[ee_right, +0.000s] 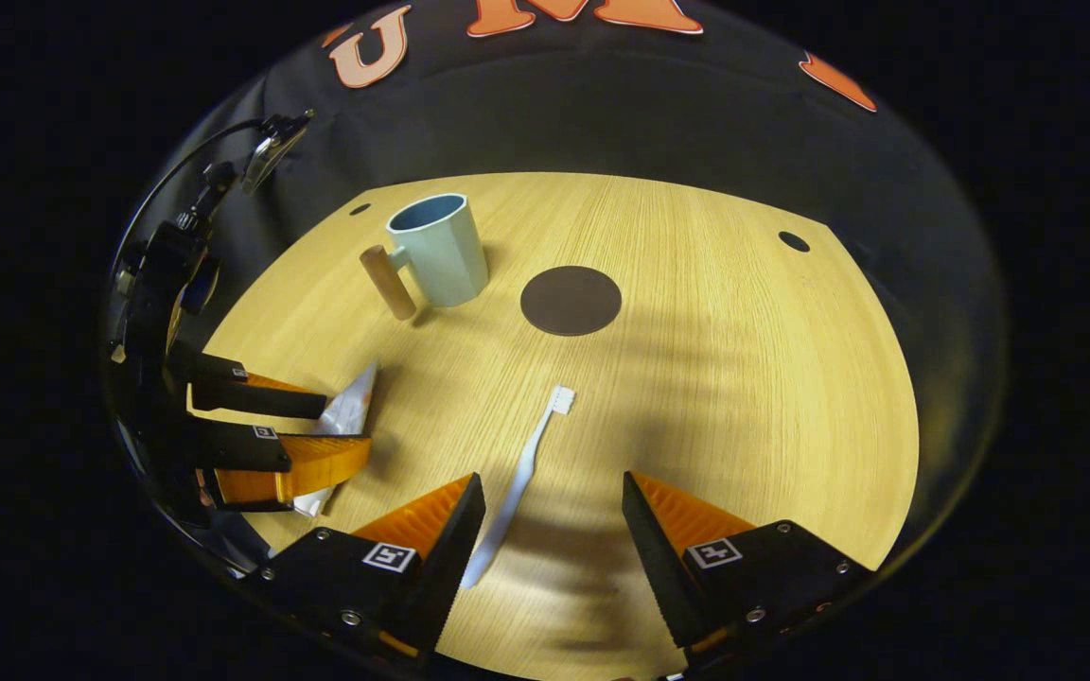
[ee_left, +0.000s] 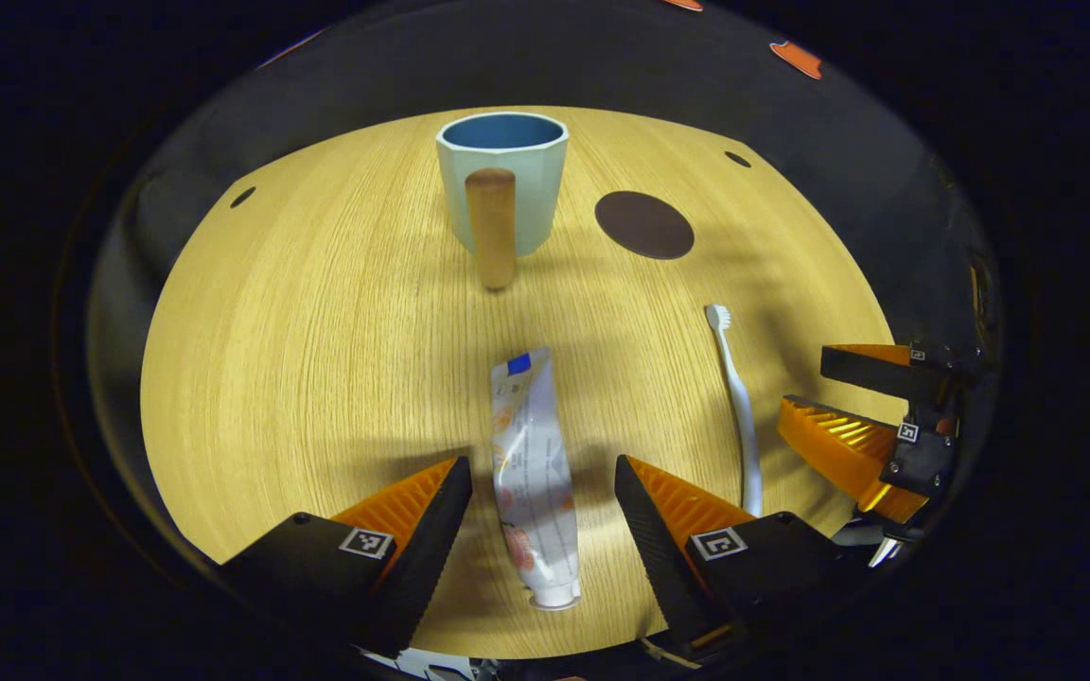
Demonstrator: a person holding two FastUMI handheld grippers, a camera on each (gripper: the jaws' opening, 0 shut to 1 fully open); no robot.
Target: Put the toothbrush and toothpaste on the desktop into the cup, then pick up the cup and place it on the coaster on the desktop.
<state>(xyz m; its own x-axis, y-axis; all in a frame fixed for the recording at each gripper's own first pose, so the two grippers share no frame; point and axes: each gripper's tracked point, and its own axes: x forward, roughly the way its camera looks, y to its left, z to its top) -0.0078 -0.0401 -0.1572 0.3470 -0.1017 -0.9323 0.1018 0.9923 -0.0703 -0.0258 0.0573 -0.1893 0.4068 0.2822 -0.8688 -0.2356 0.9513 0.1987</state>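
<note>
**Both grippers spread wide, nothing picked up yet**

Nearest in the left gripper view: left gripper [ee_left: 543,492] wide open, straddling the toothpaste [ee_left: 536,473] with a clear gap on each side, holding nothing. Tube lying flat, cap end toward the camera, crimped end pointing at the cup. Best closed across the middle of the tube, where the body is full enough to grip yet soft enough to give; a pinch near the flat crimp would likely slip. Worth lowering until the tips nearly meet the wood before squeezing.

Right gripper [ee_right: 553,515] likewise wide open and empty. Toothbrush [ee_right: 521,473] lying just inside its left finger, handle end close to that fingertip, bristles pointing away toward the coaster. Off centre, so a small sideways shift called for before closing, else only one finger meets the slim handle. Hard to tell from this angle whether that finger already touches the handle.

Farther off: cup [ee_left: 504,180] standing upright, open mouth up, wooden handle [ee_left: 491,227] turned toward the left gripper, apparently empty. Coaster [ee_left: 644,224] flat just beside the cup, bare. Both long items probably need tipping upright to drop in end first.

Desktop [ee_right: 744,378] a pale wood-grain top, smooth, with a few small dark holes near the far edge and soft shadows across it. Beyond the edge, dark cloth wall [ee_right: 602,104] of the booth all round.
</note>
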